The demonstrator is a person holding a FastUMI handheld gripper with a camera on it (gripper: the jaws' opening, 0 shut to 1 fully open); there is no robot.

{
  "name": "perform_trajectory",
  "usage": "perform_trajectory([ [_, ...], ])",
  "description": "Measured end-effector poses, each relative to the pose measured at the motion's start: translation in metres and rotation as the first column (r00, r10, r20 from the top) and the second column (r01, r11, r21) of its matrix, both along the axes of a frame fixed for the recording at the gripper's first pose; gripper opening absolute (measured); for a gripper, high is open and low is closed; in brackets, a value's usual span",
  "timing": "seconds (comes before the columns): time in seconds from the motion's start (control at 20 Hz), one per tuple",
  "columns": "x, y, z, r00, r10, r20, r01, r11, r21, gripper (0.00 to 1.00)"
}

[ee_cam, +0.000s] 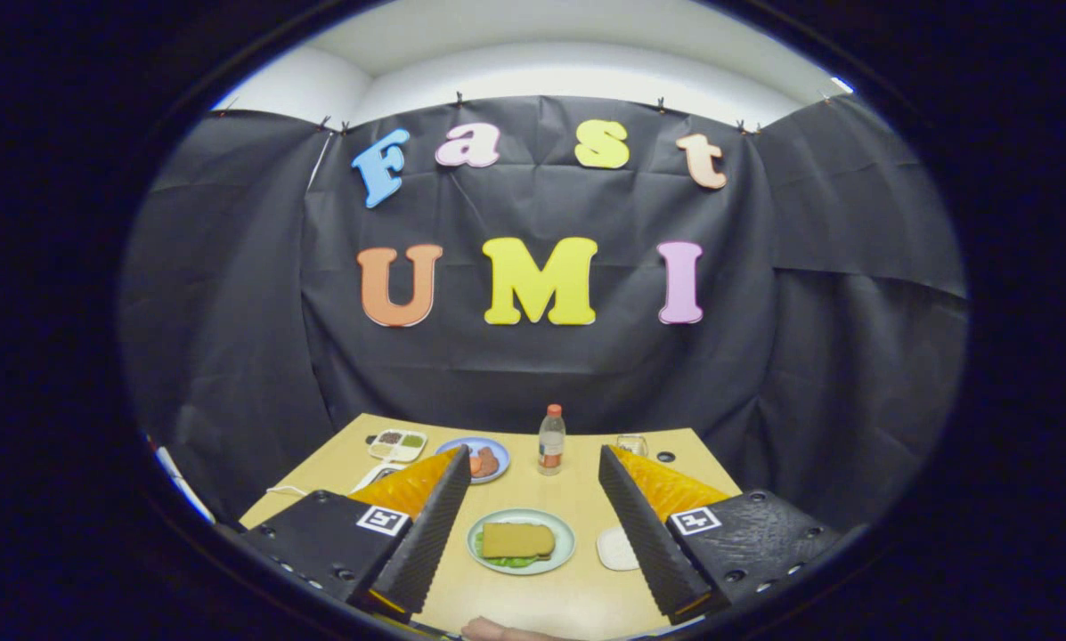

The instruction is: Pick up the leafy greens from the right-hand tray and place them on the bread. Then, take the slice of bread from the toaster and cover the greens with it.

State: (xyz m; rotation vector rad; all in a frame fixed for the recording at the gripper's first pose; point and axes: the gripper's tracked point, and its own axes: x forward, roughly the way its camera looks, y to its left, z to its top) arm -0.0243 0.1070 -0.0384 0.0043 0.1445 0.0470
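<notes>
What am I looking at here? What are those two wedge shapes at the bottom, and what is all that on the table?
The wedges are the two fingers of a hand-held gripper; a person carries it, and the camera rides on it, looking forward along the fingers. They stand apart and hold nothing. Between them, on the wooden table, sits a pale green plate with a slice of bread lying over leafy greens. Beyond it stands a small bottle with an orange cap. Near the left finger are a blue plate with reddish food and a small sectioned tray. A white dish lies by the right finger.
</notes>
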Motion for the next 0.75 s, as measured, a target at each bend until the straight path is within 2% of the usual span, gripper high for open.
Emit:
perform_trajectory([
  [0.2,-0.031,-0.002,0.020,0.998,0.003,0.066,-0.001,0.999,-0.037,0.94],
  [0.35,-0.045,0.005,0.020,0.998,0.020,0.056,-0.018,0.999,-0.027,0.94],
  [0.75,-0.036,0.014,0.035,0.995,0.036,0.093,-0.032,0.999,-0.044,0.94],
])
